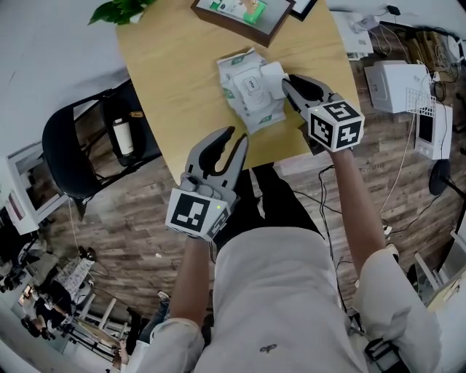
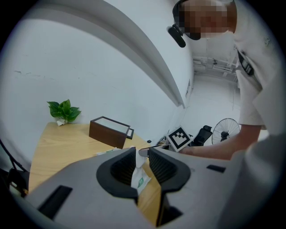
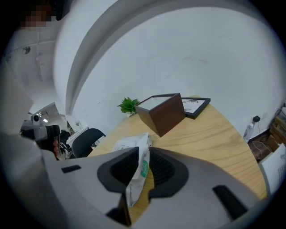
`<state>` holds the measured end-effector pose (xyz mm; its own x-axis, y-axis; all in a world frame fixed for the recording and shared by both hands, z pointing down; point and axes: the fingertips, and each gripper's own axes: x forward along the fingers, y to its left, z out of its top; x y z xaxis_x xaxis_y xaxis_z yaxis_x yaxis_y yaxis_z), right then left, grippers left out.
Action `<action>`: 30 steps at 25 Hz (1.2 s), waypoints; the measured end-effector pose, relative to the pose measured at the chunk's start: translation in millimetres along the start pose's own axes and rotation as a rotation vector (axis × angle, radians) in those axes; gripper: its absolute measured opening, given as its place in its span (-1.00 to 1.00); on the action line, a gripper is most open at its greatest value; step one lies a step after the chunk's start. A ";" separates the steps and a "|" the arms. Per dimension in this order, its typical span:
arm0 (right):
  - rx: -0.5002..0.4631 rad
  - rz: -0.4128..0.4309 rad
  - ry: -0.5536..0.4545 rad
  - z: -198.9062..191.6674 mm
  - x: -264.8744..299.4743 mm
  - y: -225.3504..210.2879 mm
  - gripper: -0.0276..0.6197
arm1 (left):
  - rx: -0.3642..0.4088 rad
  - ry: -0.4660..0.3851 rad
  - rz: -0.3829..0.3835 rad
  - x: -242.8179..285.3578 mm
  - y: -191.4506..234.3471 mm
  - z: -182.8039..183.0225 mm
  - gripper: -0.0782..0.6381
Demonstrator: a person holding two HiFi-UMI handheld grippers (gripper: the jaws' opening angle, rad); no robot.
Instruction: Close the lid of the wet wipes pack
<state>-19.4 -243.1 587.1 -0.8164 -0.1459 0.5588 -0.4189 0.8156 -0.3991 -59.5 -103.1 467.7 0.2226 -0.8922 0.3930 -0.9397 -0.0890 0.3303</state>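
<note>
Right gripper (image 1: 288,83): jaws set narrow on the right-hand edge of the wet wipes pack (image 1: 251,91), white film with green print pinched between the pads.
Left gripper (image 1: 234,138): jaws a narrow gap apart, nothing held; hovers over the near edge of the table (image 1: 167,95), well short of the pack.
Lid (image 1: 272,72): apparently open, a white flap raised at the pack's far right side, just beside the right gripper's tips.
Step in hand: by the look of it, steadying the pack by its edge ahead of folding the flap back down.
Doing it well: probably best to keep the pinch on the film alone, clear of the flap's path; to bring the free gripper over, tips nearly together, and press the flap flat onto its opening from above; to push down toward the table rather than sideways, to avoid sliding or buckling the soft pack; to finish with pressure at the flap's free edge, the likely place of any catch.
Position: flat on the light wooden table, near its middle, on the person's side of the dark box (image 1: 244,16) at the far edge.
Heading: lid face up; long axis away from the person, far end leaning left, near end right, green-printed corner nearest the person.
</note>
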 end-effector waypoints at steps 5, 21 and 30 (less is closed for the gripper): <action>-0.032 0.007 -0.002 4.6 -1.1 8.7 -0.72 | 0.008 -0.003 0.002 -0.6 0.2 3.6 -0.55; -0.059 0.092 -0.018 15.0 -1.6 45.3 -0.75 | 0.011 -0.015 0.023 -16.5 5.2 8.0 -0.55; -0.081 0.169 -0.017 14.7 4.8 72.8 -0.75 | 0.011 -0.013 0.035 -25.8 8.1 4.5 -0.55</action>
<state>-59.7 -192.6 550.1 -0.8794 -0.0116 0.4759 -0.2419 0.8719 -0.4258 -74.1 -82.8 456.4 0.1861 -0.9006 0.3927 -0.9496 -0.0622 0.3073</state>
